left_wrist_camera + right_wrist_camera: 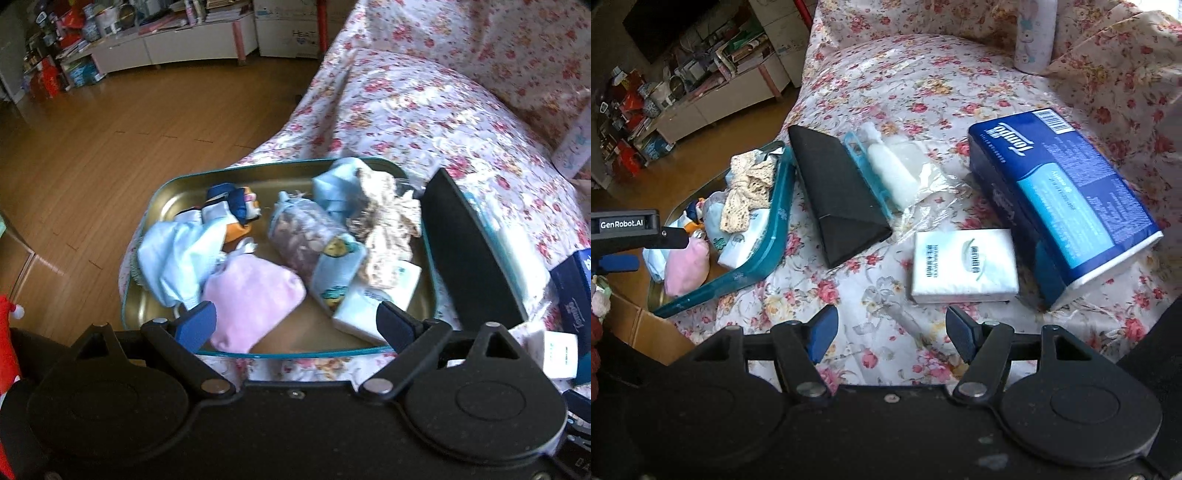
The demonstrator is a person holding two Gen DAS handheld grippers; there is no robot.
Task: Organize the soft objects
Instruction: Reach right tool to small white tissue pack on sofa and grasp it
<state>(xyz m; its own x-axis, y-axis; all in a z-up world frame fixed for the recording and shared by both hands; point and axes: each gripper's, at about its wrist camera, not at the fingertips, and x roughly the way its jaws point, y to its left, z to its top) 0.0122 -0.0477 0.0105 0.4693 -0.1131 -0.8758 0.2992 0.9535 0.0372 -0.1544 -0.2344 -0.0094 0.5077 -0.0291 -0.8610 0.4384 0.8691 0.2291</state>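
A teal-rimmed metal tray (166,188) sits on the floral bed edge. It holds a pink pouch (251,299), light blue cloths (177,258), a mesh bag (306,236), a cream lace piece (388,229) and a white tissue pack (373,306). My left gripper (295,325) is open and empty over the tray's near rim. My right gripper (892,332) is open and empty just in front of a white tissue pack (964,266) on the bed. The tray also shows in the right wrist view (764,254), with the left gripper's body at the left edge.
A black triangular case (838,195), a teal-handled item in clear plastic (894,173) and a big blue tissue package (1067,199) lie on the bed. A white bottle (1036,33) stands at the back. Wooden floor (110,147) and cluttered shelves lie left.
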